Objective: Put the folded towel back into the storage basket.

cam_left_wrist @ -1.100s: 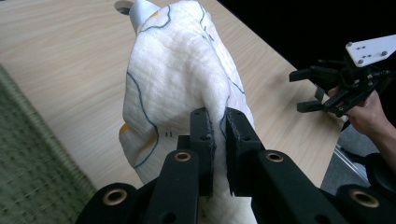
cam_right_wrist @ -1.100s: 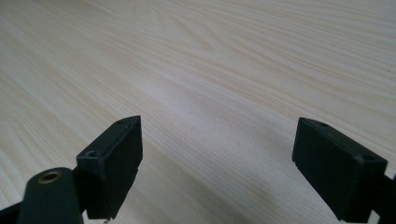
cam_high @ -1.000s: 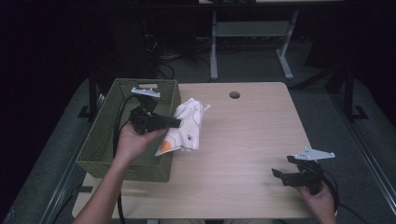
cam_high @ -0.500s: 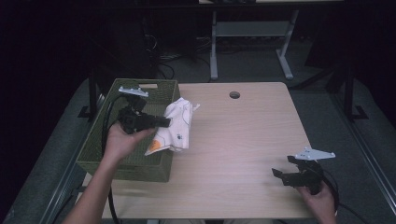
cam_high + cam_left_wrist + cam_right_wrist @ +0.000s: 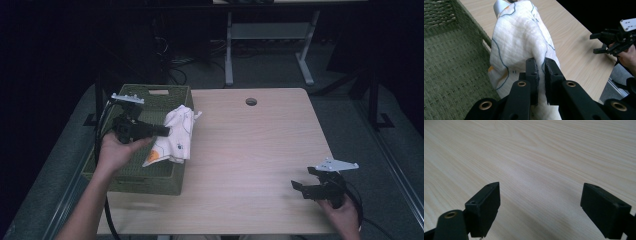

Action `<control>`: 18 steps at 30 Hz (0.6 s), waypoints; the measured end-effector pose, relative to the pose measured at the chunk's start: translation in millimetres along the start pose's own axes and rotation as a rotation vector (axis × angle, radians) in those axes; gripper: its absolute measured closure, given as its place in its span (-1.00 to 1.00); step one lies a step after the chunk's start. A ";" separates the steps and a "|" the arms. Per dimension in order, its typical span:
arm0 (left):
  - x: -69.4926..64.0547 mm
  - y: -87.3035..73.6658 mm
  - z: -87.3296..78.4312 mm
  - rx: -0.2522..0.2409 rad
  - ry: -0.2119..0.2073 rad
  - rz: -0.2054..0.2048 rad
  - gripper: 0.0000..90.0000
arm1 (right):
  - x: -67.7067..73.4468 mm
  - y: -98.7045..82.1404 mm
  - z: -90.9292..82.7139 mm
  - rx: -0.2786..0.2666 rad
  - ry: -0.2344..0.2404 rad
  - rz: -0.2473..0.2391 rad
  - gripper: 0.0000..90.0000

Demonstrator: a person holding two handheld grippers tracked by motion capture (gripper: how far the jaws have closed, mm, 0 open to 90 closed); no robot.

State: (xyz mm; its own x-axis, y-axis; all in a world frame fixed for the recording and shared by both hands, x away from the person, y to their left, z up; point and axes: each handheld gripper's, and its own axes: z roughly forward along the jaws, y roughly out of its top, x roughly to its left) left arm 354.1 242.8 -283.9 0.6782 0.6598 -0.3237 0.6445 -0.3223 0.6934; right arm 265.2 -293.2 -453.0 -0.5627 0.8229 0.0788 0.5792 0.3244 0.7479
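Observation:
A white cloth with blue lines and orange patches hangs over the right rim of a green woven basket. My left gripper is shut on a fold of that cloth, its jaws pinching the fabric at the left gripper tips, above the basket's inside. My right gripper rests open near the table's front right corner, low over bare wood, with nothing between its jaws in the right gripper view. The same right gripper appears far off in the left gripper view.
The light wooden table has a round cable hole near its far edge. The basket sits along the table's left side. Dark floor and a white desk frame lie beyond the table.
My left gripper has carried the cloth leftward, from over the table beside the basket to over the basket's right rim. The right gripper has stayed in place.

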 end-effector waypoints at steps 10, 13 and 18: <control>10.7 -4.2 -9.3 -0.002 0.004 -0.013 0.85 | -0.9 -0.1 -0.1 -0.001 0.001 0.001 -0.65; 16.0 -6.2 -12.9 -0.004 0.005 -0.023 0.85 | -0.7 -0.1 -0.2 0.000 0.002 -0.001 -0.65; 23.7 -8.4 -17.0 -0.004 0.007 -0.032 0.85 | -1.1 -0.7 -0.3 0.000 0.002 0.003 -0.65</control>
State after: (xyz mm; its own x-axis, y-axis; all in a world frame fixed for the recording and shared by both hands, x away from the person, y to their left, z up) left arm 358.8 272.7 -286.4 0.6548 0.6747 -0.3407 0.6642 -0.2985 0.6854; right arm 265.3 -294.5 -453.4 -0.5620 0.8231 0.0821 0.5809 0.3221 0.7475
